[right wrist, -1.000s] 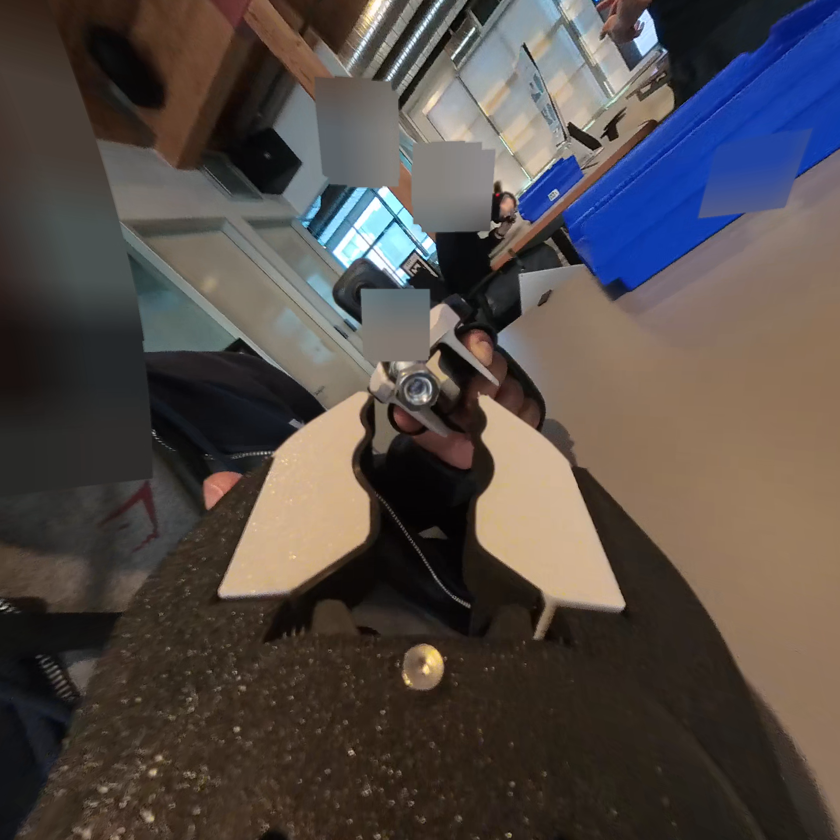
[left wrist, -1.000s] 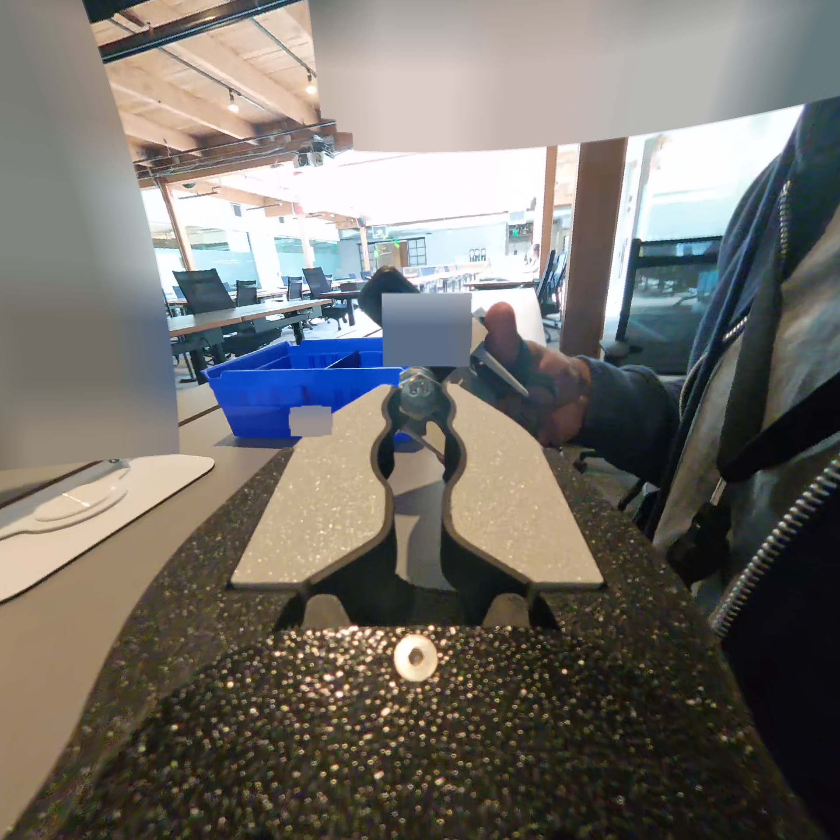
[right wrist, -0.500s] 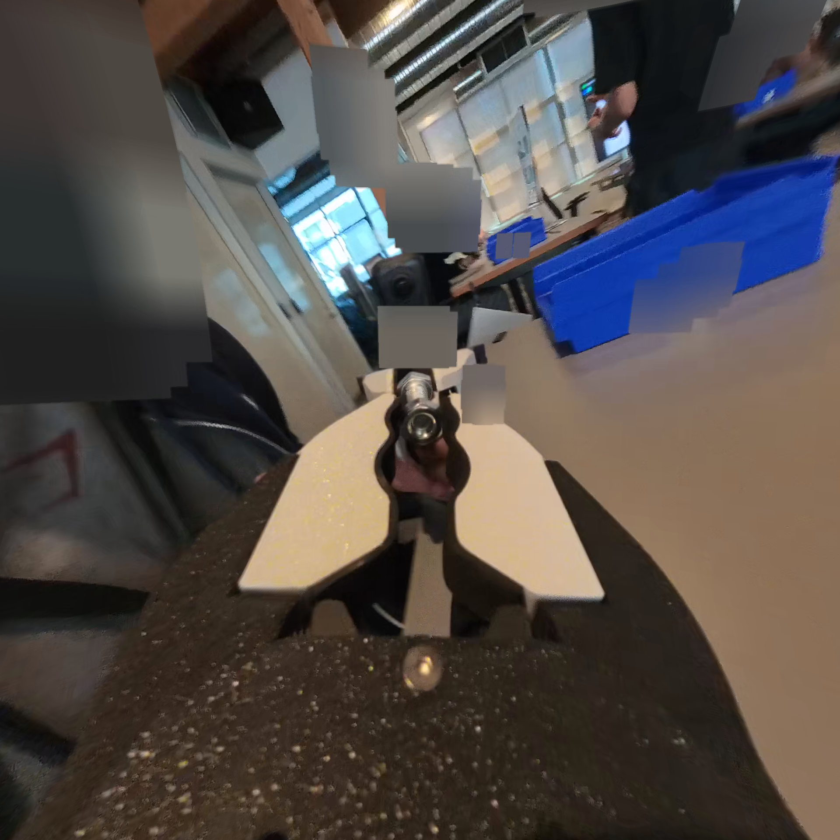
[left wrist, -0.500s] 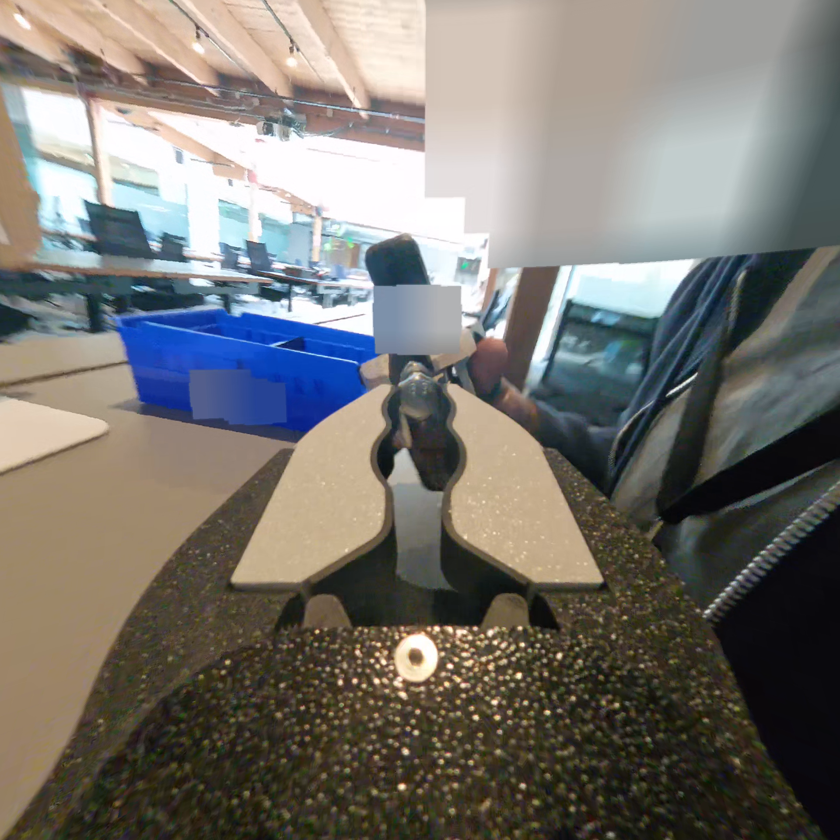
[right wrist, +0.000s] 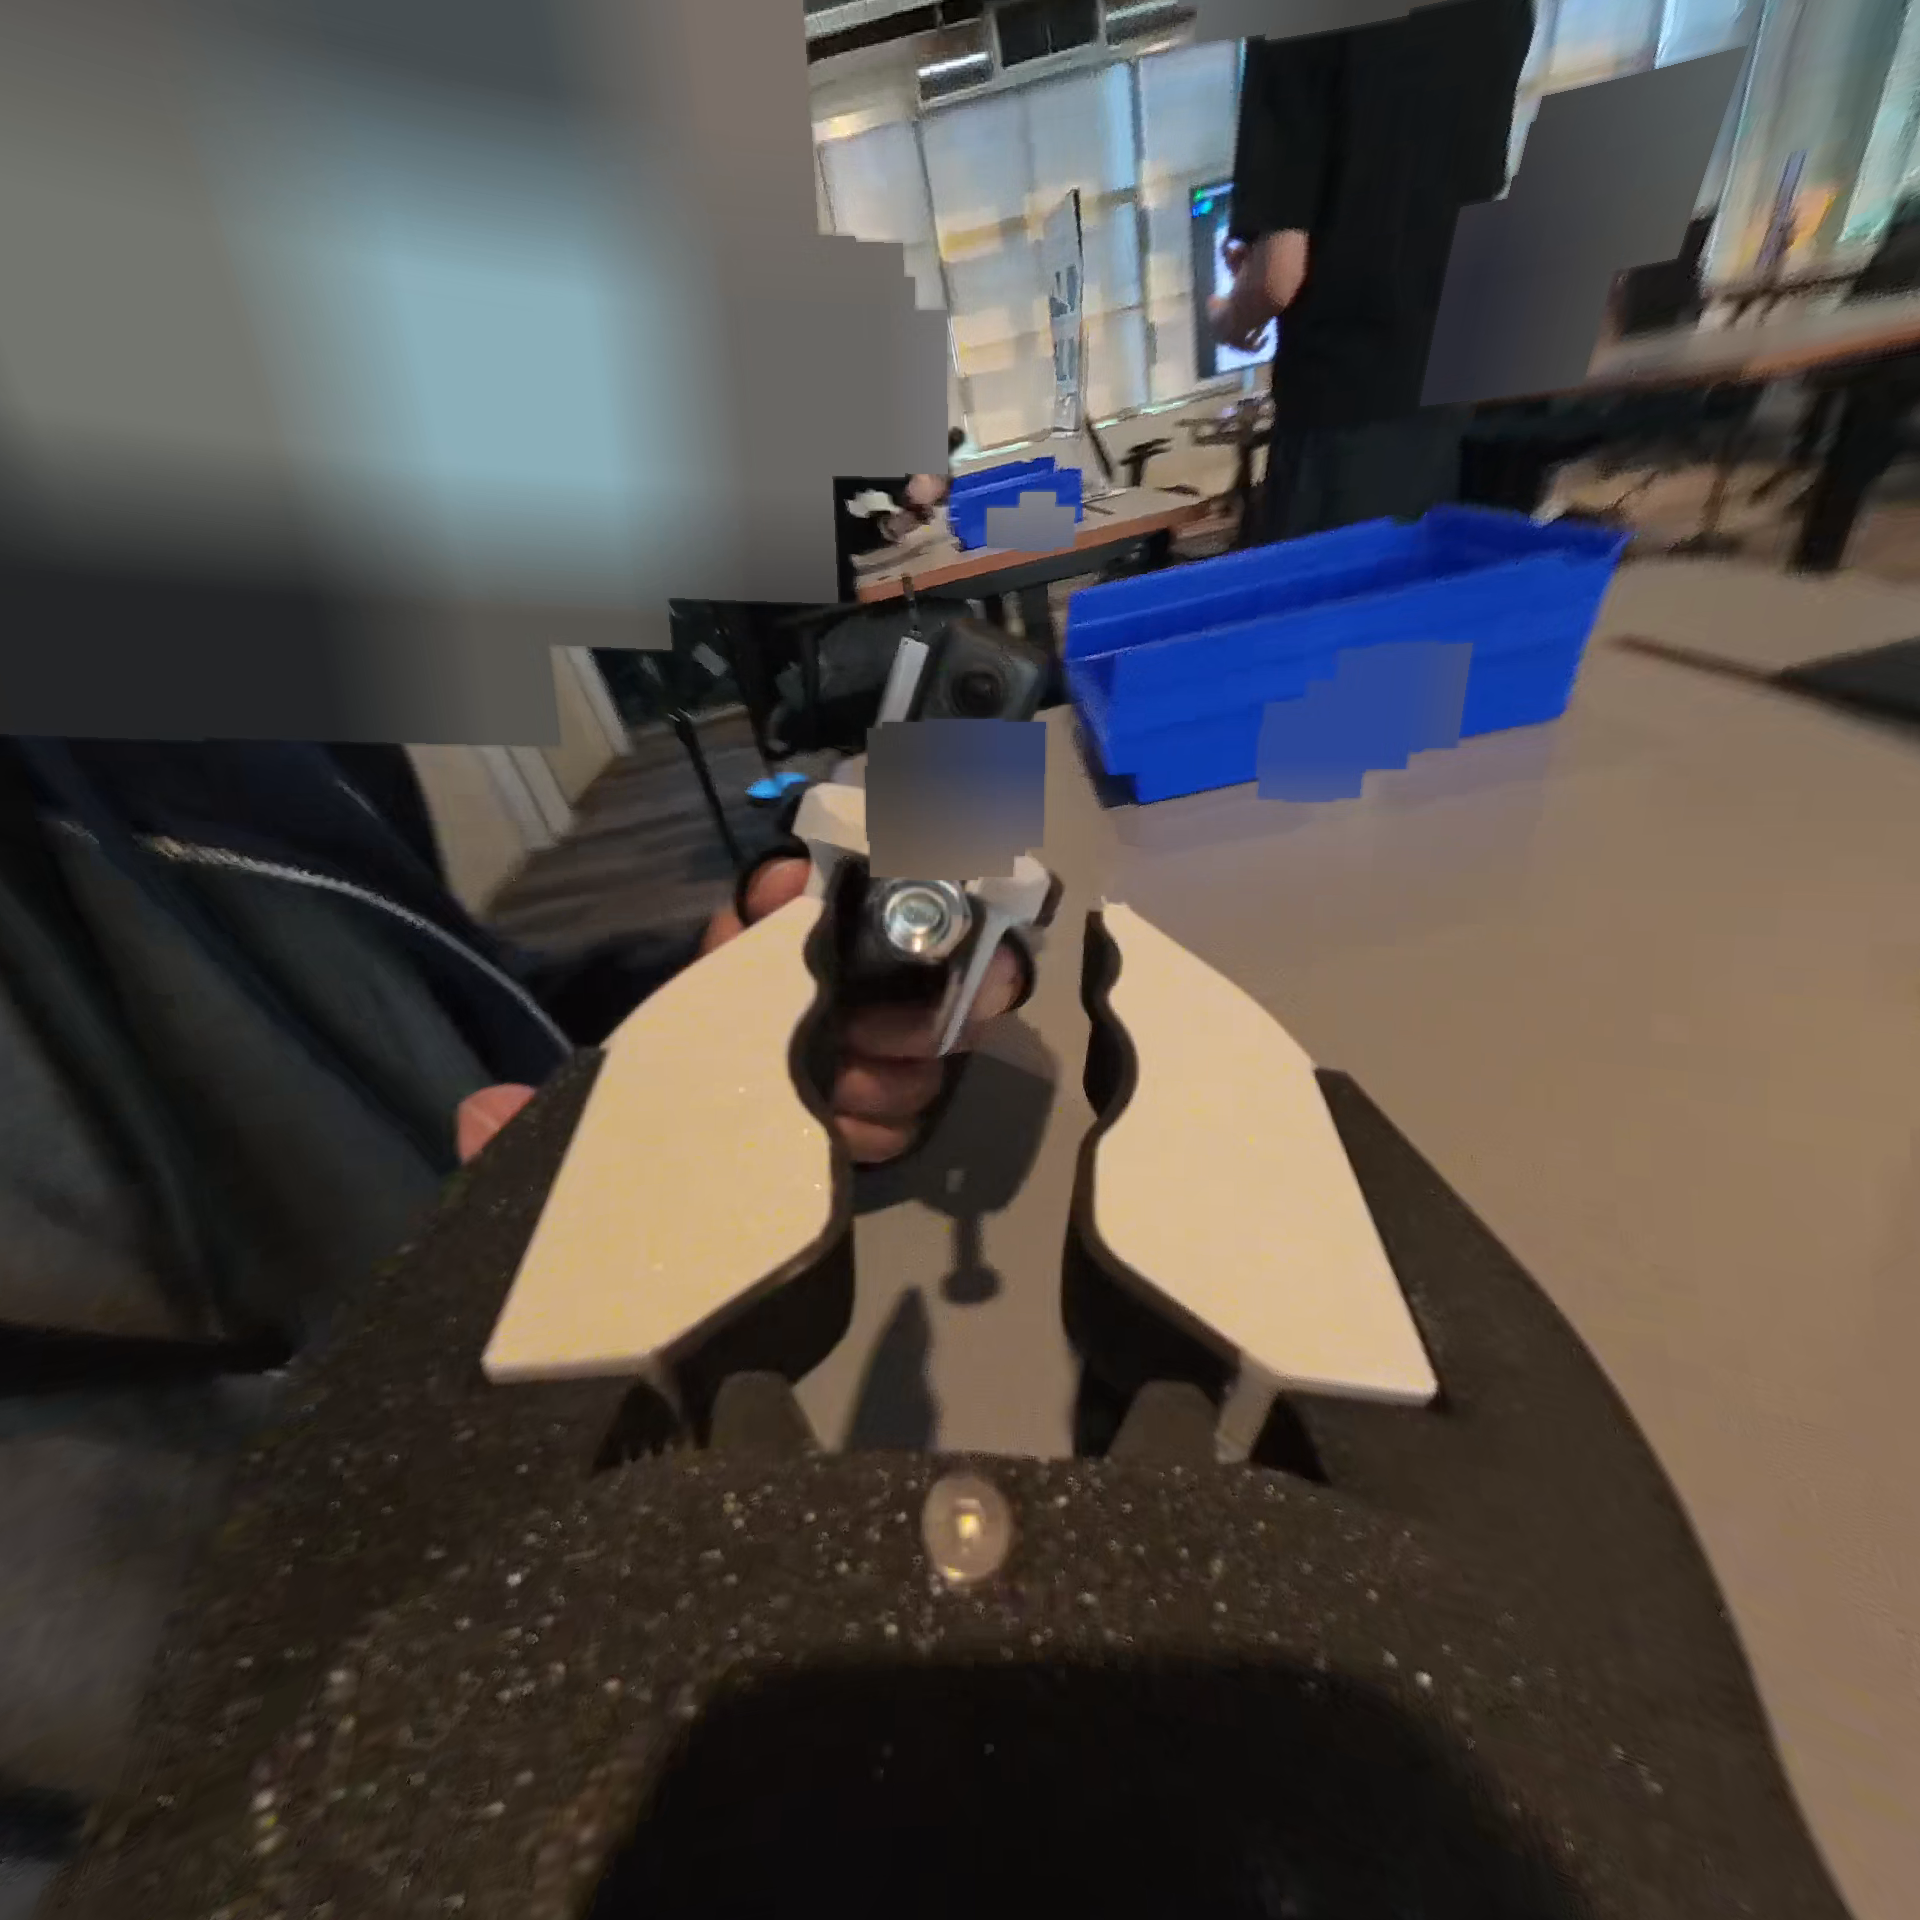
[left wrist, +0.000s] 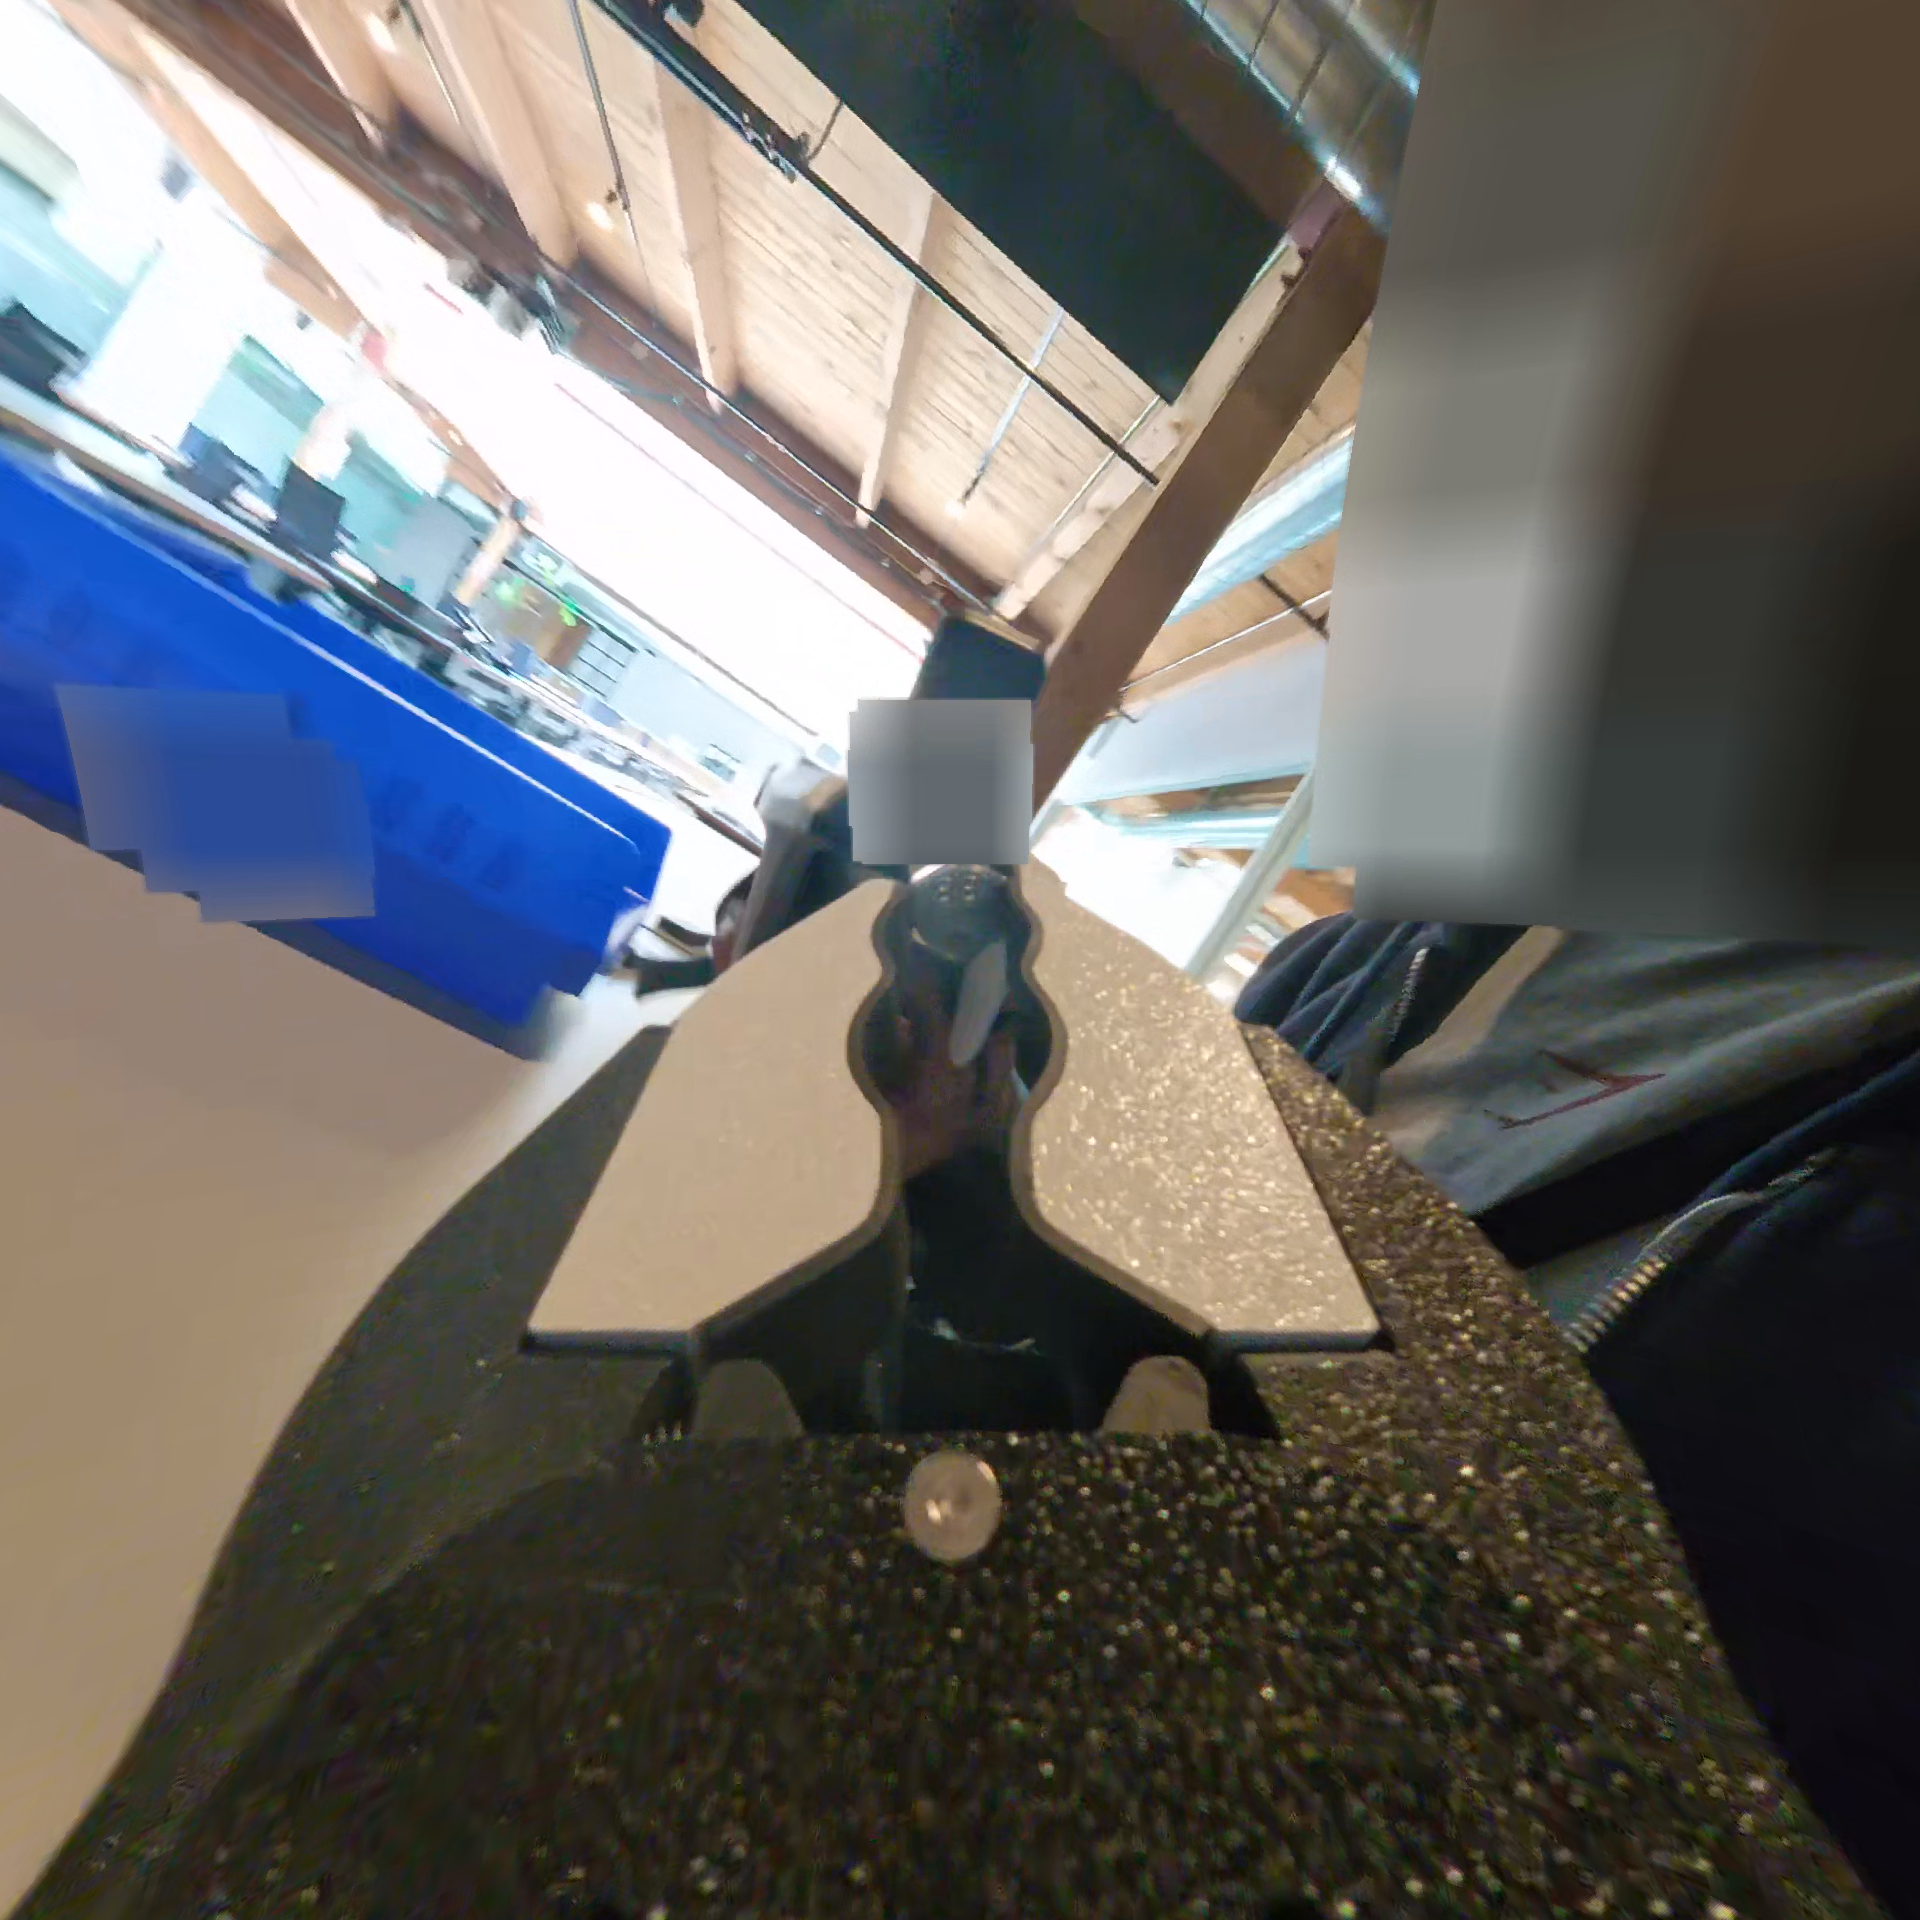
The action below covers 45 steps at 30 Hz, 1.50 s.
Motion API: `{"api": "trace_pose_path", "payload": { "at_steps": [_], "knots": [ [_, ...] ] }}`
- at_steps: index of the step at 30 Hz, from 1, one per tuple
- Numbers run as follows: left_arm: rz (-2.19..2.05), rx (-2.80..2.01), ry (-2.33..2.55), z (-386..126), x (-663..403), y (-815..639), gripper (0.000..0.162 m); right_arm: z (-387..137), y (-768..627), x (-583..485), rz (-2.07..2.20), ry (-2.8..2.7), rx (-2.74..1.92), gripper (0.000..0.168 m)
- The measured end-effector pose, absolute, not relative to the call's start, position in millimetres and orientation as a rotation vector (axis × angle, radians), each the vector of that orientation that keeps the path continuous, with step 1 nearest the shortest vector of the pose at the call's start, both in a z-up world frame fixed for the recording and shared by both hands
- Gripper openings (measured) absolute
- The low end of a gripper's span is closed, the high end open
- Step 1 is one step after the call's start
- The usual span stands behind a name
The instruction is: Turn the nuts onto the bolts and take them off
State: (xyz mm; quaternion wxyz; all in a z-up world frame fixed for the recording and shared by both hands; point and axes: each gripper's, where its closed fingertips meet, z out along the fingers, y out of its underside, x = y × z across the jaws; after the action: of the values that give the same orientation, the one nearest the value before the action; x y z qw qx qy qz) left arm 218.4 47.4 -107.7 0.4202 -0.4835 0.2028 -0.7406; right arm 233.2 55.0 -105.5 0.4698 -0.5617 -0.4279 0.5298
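My left gripper (left wrist: 956,909) is shut on a silver bolt, which shows only as a dark backlit round shape (left wrist: 954,902) between its tips. In the right wrist view the bolt's end with a hex nut (right wrist: 920,925) on it faces the camera, held by the left gripper's white fingers (right wrist: 831,826). My right gripper (right wrist: 954,935) is open, with its jaws spread wide on either side of the nut and not touching it. A hand (right wrist: 883,1091) grips the left tool just behind.
A blue bin (right wrist: 1351,623) stands on the grey table (right wrist: 1558,1039) beyond the grippers; it also shows in the left wrist view (left wrist: 468,821). The holder's dark jacket (left wrist: 1662,1195) is close on the right. A person (right wrist: 1351,260) stands far back.
My right gripper was shut on the nut end half a second ago and has opened and let go. Both grippers have rolled, so the views have tilted. The left gripper still holds the bolt.
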Motion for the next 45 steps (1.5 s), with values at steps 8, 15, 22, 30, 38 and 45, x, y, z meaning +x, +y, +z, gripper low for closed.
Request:
{"api": "trace_pose_path", "payload": {
  "at_steps": [8, 15, 22, 30, 38, 45],
  "knots": [
    [-1.239, -1.176, 0.833, -104.0, 213.9, 44.1, 0.016, -109.8, 42.0, 230.9, 1.718, -0.908, -1.537, 0.028],
    [-1.232, -1.172, 0.855, -103.5, 216.5, 42.2, 0.016, -108.6, 43.8, 227.2, 1.683, -0.899, -1.548, 0.024],
    [-1.42, -1.207, 0.796, -105.5, 219.5, 40.8, 0.016, -109.7, 43.2, 227.4, 1.509, -1.005, -1.47, 0.018],
    [-1.915, -1.32, 0.54, -108.6, 224.9, 44.9, 0.016, -109.9, 46.7, 233.6, 0.782, -1.267, -1.144, 0.018],
    [-1.662, -1.274, 0.621, -106.2, 219.4, 48.5, 0.016, -104.5, 56.5, 234.3, 1.307, -0.997, -1.421, 0.059],
    [-1.423, -1.273, 0.77, -107.1, 223.1, 44.7, 0.016, -116.1, 46.4, 223.1, 1.416, -1.029, -1.529, 0.04]
  ]
}}
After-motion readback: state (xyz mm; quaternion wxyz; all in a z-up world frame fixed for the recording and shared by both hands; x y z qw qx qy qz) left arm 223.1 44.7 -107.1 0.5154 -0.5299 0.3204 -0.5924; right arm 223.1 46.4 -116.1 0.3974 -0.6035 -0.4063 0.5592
